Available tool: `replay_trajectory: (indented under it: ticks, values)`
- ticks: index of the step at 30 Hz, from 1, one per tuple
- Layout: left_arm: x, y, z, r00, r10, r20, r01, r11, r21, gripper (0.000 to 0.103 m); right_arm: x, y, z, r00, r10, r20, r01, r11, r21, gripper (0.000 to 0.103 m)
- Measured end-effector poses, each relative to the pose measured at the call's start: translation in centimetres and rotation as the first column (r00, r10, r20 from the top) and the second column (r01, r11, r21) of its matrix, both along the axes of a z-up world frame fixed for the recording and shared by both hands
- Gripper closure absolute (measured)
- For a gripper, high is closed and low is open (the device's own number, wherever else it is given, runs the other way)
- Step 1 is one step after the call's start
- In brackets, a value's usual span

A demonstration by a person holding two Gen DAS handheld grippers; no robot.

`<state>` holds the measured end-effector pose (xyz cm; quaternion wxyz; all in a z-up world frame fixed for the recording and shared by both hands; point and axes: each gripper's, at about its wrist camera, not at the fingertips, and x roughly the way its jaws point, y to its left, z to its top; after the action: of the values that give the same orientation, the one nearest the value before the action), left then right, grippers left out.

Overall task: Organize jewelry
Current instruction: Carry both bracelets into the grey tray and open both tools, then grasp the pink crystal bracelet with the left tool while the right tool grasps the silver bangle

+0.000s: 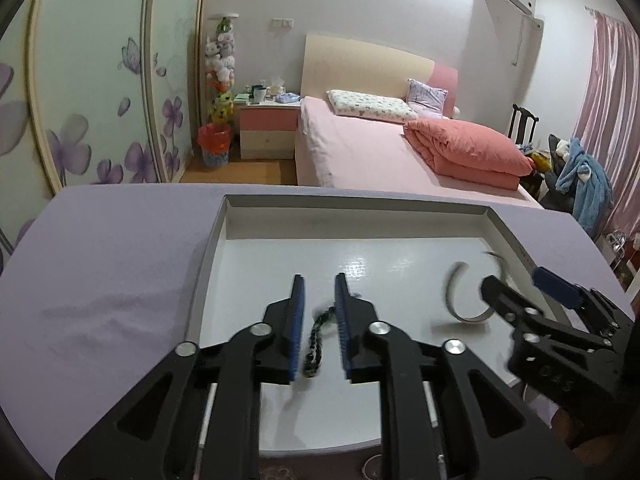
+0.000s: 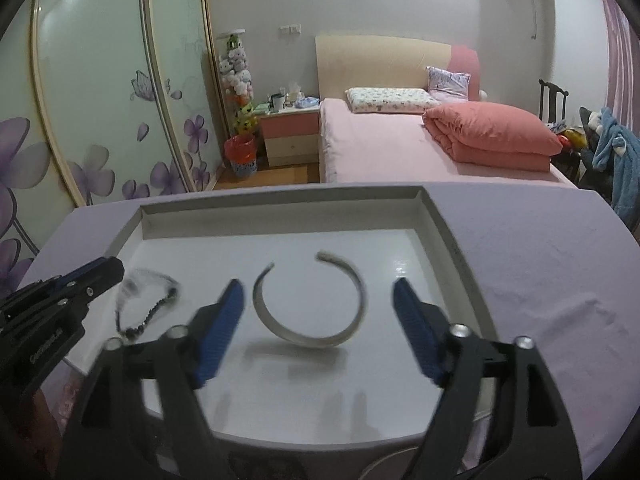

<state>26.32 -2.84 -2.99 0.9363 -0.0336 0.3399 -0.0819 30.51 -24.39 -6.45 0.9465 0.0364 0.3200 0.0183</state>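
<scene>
1. Right wrist view: saw silver cuff bangle point(image 2: 308, 338) dead ahead of right gripper point(image 2: 318, 286), inside white tray point(image 2: 280, 196), well off the walls.
2. Read right jaws as spread wide, holding nothing; blue pads flanked the bangle on both sides, clear gap each side, no touch.
3. Noted the bangle's open gap facing away toward the tray's far wall, closed curve toward the camera; looked tilted, shadow under the near edge, could not tell whether lying flat.
4. Judged the key relation: bangle's width ran across, jaw to jaw, so closing would land on its two side arcs.
5. Left wrist view: saw dark beaded chain point(image 1: 316, 340) running lengthwise between the fingers of left gripper point(image 1: 320, 280), long axis roughly along the pointing line.
6. Read left jaws as narrow but not clamped; daylight between left pad and chain, chain just beside or brushing the right pad, blurred, could not tell which.
7. Placed chain over the tray's left half, bangle on the right half, apart from each other.
8. Judged each gripper nearer its own piece: left to chain, right to bangle; no crossing needed.
9. Saw tray sitting on lilac cloth point(image 2: 540, 260).
</scene>
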Motion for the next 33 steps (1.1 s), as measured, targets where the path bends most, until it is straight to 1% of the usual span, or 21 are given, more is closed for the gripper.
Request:
replay_trajectory:
  ticks: [1, 3, 9, 11, 14, 18, 21, 24, 29, 33]
  values:
    - [-0.1, 0.4, 0.2, 1.000, 0.009, 0.003, -0.009, 1.000, -0.005, 0.077, -0.3, -0.5, 0.2, 1.000, -0.006, 0.007, 0.006, 1.000, 0.003, 0.025]
    - [-0.4, 1.1, 0.6, 1.000, 0.023, 0.015, -0.023, 1.000, -0.011, 0.074, -0.8, -1.2, 0.5, 1.000, -0.022, 0.019, 0.022, 1.000, 0.011, 0.025]
    - [-1.4, 3.0, 1.8, 0.997, 0.069, 0.036, -0.068, 0.998, -0.014, 0.074, -2.5, -3.0, 1.8, 0.997, -0.057, 0.045, 0.056, 0.998, 0.027, 0.025]
    - [-2.3, 3.6, 2.1, 0.996, 0.078, 0.046, -0.077, 0.997, -0.011, 0.073, -3.6, -3.5, 2.3, 0.997, -0.061, 0.056, 0.059, 0.998, 0.024, 0.025]
    - [-3.7, 4.4, 2.2, 0.994, 0.091, 0.055, -0.091, 0.996, 0.001, 0.067, -5.0, -4.2, 2.7, 0.996, -0.068, 0.063, 0.067, 0.998, 0.020, 0.025]
    - [-5.6, 5.5, 1.9, 0.994, 0.098, 0.050, -0.098, 0.995, 0.002, 0.066, -7.0, -5.3, 2.8, 0.996, -0.075, 0.057, 0.074, 0.997, 0.023, 0.025]
    - [-7.3, 6.6, 1.4, 0.995, 0.098, 0.031, -0.098, 0.995, -0.002, 0.065, -8.9, -6.0, 2.1, 0.997, -0.074, 0.031, 0.074, 0.997, 0.011, 0.025]
    - [-8.8, 7.2, 0.9, 0.995, 0.098, 0.020, -0.098, 0.995, 0.011, 0.062, -10.2, -6.4, 1.1, 0.998, -0.070, -0.007, 0.070, 0.998, -0.007, 0.025]
    - [-10.7, 7.7, -0.3, 0.995, 0.095, -0.006, -0.094, 0.995, 0.036, 0.057, -11.8, -7.0, -1.5, 0.993, -0.057, -0.106, 0.054, 0.998, -0.030, 0.025]
    - [-11.2, 8.1, -1.1, 0.995, 0.091, -0.031, -0.089, 0.995, 0.051, 0.052, -12.2, -6.8, -3.0, 0.985, -0.036, -0.171, 0.029, 0.998, -0.047, 0.025]
